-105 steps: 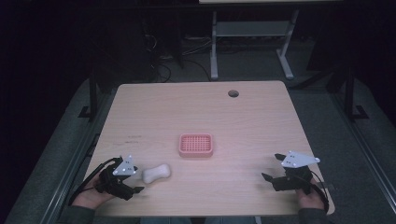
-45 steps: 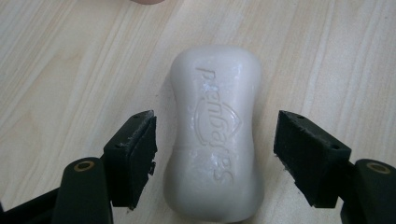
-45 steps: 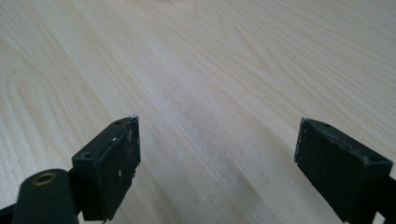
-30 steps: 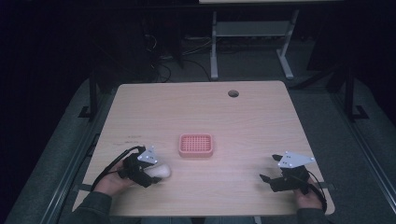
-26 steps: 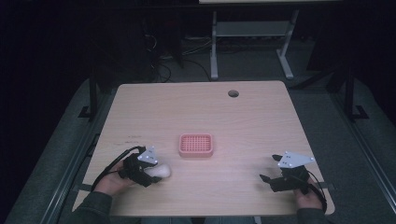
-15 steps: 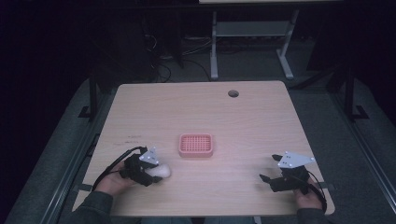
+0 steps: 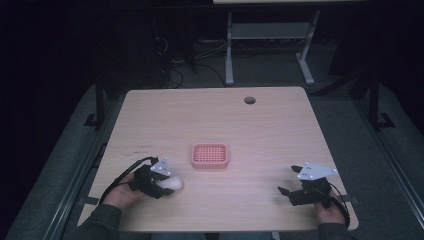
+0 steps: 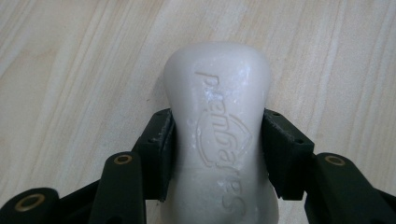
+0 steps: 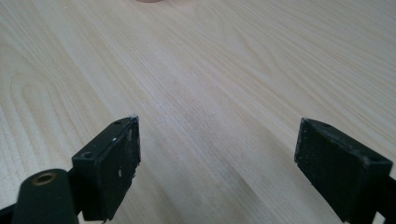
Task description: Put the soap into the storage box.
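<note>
A white bar of soap (image 8: 217, 116) with embossed lettering lies on the wooden table (image 7: 215, 120) near its front left. My left gripper (image 7: 159, 184) has just closed its jaws on the soap (image 7: 171, 183); in the left gripper view both black pads (image 8: 164, 140) press against its waist. A pink ridged soap dish (image 7: 210, 155) sits at the middle of the table, a little beyond and to the right of the soap. At the front right, my right gripper (image 7: 287, 182) rests low over bare wood with its jaws wide apart (image 9: 217, 158) and nothing between them.
A round cable hole (image 7: 249, 100) lies near the table's far edge. Beyond the table stand a metal desk frame (image 7: 270, 35) and loose cables on the dark floor. A pink edge of the dish (image 9: 149, 1) peeks in at the top of the right gripper view.
The left gripper moved right to the soap from the table's left corner and has closed around it. The right gripper has stayed where it was, open.
</note>
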A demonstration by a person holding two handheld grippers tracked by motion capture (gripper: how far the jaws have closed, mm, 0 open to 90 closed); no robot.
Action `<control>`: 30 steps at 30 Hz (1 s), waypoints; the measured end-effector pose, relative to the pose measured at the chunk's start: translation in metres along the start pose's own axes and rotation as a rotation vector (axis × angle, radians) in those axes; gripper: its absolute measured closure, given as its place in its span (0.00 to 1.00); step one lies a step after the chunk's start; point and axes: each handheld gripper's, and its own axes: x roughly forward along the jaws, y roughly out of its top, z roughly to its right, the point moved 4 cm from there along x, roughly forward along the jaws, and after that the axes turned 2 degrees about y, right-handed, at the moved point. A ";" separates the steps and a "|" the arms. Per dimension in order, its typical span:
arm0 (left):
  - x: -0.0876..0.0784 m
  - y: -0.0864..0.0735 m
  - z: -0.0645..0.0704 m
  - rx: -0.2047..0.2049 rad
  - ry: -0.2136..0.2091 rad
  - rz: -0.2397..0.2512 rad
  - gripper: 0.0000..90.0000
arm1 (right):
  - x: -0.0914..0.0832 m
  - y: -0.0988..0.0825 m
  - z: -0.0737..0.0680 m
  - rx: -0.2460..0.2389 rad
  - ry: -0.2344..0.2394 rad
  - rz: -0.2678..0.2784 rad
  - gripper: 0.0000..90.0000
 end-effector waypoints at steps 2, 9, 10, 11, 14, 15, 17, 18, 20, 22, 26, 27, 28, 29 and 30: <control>0.000 0.000 0.000 -0.002 0.001 -0.003 0.54 | 0.000 0.000 0.000 0.000 0.000 0.000 0.15; -0.001 0.001 0.000 0.002 0.000 -0.011 0.55 | -0.001 0.000 0.000 -0.002 -0.001 0.003 0.15; -0.001 0.000 0.000 -0.001 -0.001 -0.011 0.55 | -0.001 0.000 0.000 -0.002 -0.001 0.002 0.15; -0.001 0.000 0.000 -0.001 -0.001 -0.012 0.55 | -0.001 0.000 0.000 -0.003 -0.001 0.002 0.15; -0.001 0.000 0.001 -0.001 0.002 -0.015 0.55 | -0.001 0.000 0.000 -0.002 -0.001 0.003 0.15; -0.001 0.000 0.001 -0.002 0.003 -0.016 0.55 | -0.001 0.000 0.000 -0.002 -0.002 0.004 0.15; -0.001 0.000 0.001 0.009 0.004 -0.023 0.55 | -0.001 0.000 0.000 0.000 -0.003 0.005 0.15; -0.001 0.000 0.002 -0.001 0.001 -0.020 0.55 | -0.001 0.000 0.000 0.001 -0.002 0.002 0.15; -0.002 0.002 0.002 0.014 0.006 -0.024 0.55 | -0.002 0.000 0.000 0.001 -0.004 0.011 0.15; -0.004 0.002 0.003 0.009 0.004 -0.024 0.55 | -0.003 0.000 0.000 0.003 -0.008 0.016 0.15; -0.007 0.005 0.001 0.013 0.017 -0.015 0.55 | -0.004 -0.001 0.000 0.010 -0.006 0.009 0.15; -0.008 0.007 0.001 0.018 0.018 -0.014 0.55 | -0.004 -0.002 0.000 0.009 -0.005 0.011 0.15; -0.010 0.010 0.001 0.020 0.019 -0.004 0.55 | -0.004 -0.002 0.000 0.010 -0.006 0.012 0.15; -0.010 0.010 0.001 0.020 0.019 -0.004 0.55 | -0.005 -0.002 0.000 0.011 -0.006 0.015 0.15; -0.012 0.013 0.001 0.030 0.024 -0.006 0.55 | -0.005 -0.002 0.000 0.011 -0.007 0.016 0.15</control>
